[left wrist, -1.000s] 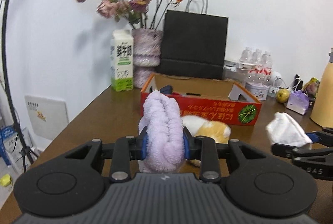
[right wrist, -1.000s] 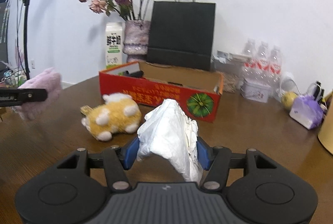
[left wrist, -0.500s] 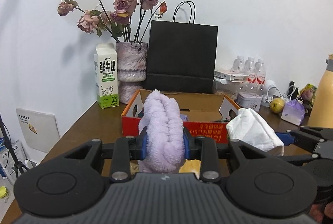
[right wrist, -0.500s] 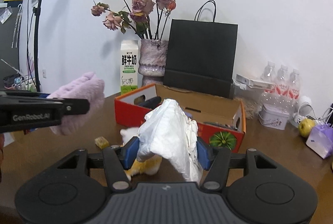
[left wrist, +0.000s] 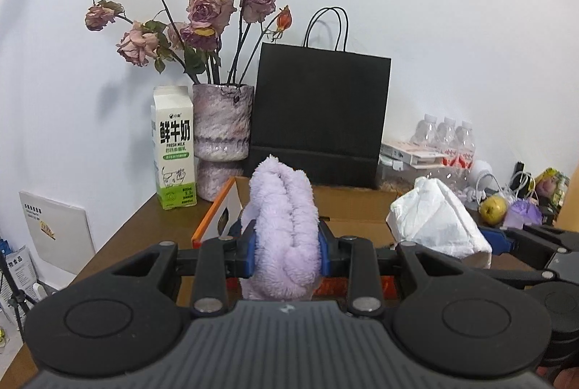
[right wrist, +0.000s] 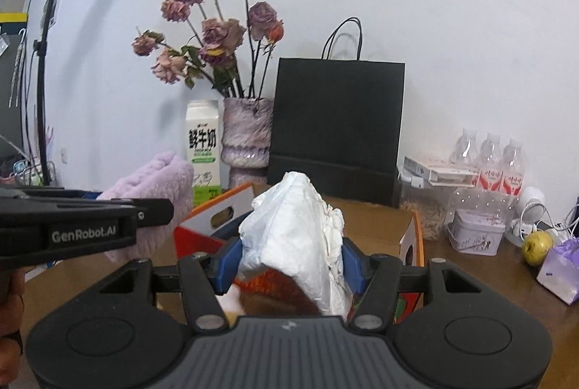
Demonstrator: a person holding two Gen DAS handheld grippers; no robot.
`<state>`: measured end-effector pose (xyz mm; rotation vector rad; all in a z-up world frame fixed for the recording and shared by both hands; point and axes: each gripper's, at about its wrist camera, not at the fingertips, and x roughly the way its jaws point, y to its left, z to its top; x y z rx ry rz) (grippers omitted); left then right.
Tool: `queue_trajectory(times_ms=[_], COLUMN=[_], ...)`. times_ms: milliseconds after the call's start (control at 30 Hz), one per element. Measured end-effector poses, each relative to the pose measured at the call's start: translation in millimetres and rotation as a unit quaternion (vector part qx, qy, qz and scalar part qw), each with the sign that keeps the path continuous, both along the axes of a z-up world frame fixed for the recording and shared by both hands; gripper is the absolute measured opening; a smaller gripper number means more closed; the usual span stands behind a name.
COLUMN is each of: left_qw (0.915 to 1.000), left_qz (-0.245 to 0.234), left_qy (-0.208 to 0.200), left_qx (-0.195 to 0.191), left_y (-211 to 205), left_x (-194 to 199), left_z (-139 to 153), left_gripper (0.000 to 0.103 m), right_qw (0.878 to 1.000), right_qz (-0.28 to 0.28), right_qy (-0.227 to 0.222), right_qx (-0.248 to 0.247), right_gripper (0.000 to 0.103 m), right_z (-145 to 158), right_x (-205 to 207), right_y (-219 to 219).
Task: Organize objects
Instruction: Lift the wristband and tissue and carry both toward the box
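My left gripper (left wrist: pixel 286 253) is shut on a fluffy lilac cloth (left wrist: pixel 284 226), held up just before the open red cardboard box (left wrist: pixel 213 219). My right gripper (right wrist: pixel 289 262) is shut on a crumpled white cloth (right wrist: pixel 296 229), held over the box's near wall (right wrist: pixel 195 237). In the left wrist view the white cloth (left wrist: pixel 434 219) hangs to the right, beside the lilac one. In the right wrist view the lilac cloth (right wrist: pixel 159 186) and the left gripper's finger (right wrist: pixel 90 219) show at the left. A bit of the plush toy (right wrist: pixel 231 300) peeks out below the right gripper.
Behind the box stand a milk carton (left wrist: pixel 173 153), a vase of dried roses (left wrist: pixel 221 132) and a black paper bag (left wrist: pixel 318 121). To the right are water bottles (right wrist: pixel 501 161), a small tin (right wrist: pixel 474 231), an apple (right wrist: pixel 537 246) and a purple pouch (right wrist: pixel 562 262).
Both grippers have risen and moved forward toward the box, each still gripping its cloth. The plush toy has dropped nearly out of sight below them.
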<state>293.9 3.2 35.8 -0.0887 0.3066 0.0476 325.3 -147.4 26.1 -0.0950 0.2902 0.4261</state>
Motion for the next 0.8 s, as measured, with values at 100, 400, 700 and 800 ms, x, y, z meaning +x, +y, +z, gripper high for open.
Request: queue_trajectory(times_ms=[100, 400, 700, 800], left_qw=[1.0000, 0.9999, 0.9999, 0.9998], left_qz=[0.003, 0.007, 0.009, 0.007], left_qy=[-0.005, -0.007, -0.011, -0.016], left_qx=[-0.005, -0.009, -0.009, -0.005], left_y=[2, 6, 15, 16], left_x=[13, 48, 80, 89], left_z=[3, 5, 3, 3], left_gripper=[0.032, 0.032, 0.032, 0.032], right_qw=[1.000, 1.000, 1.000, 1.000], right_qz=[-0.001, -0.004, -0.007, -0.007], right_qy=[0.001, 0.001, -0.001, -0.001], right_qx=[0.004, 0.005, 0.002, 0.000], right_gripper=[0.057, 0.057, 0.057, 0.057], right_z=[0, -1, -2, -3], right_x=[13, 48, 78, 87], right_y=[-1, -2, 0, 1])
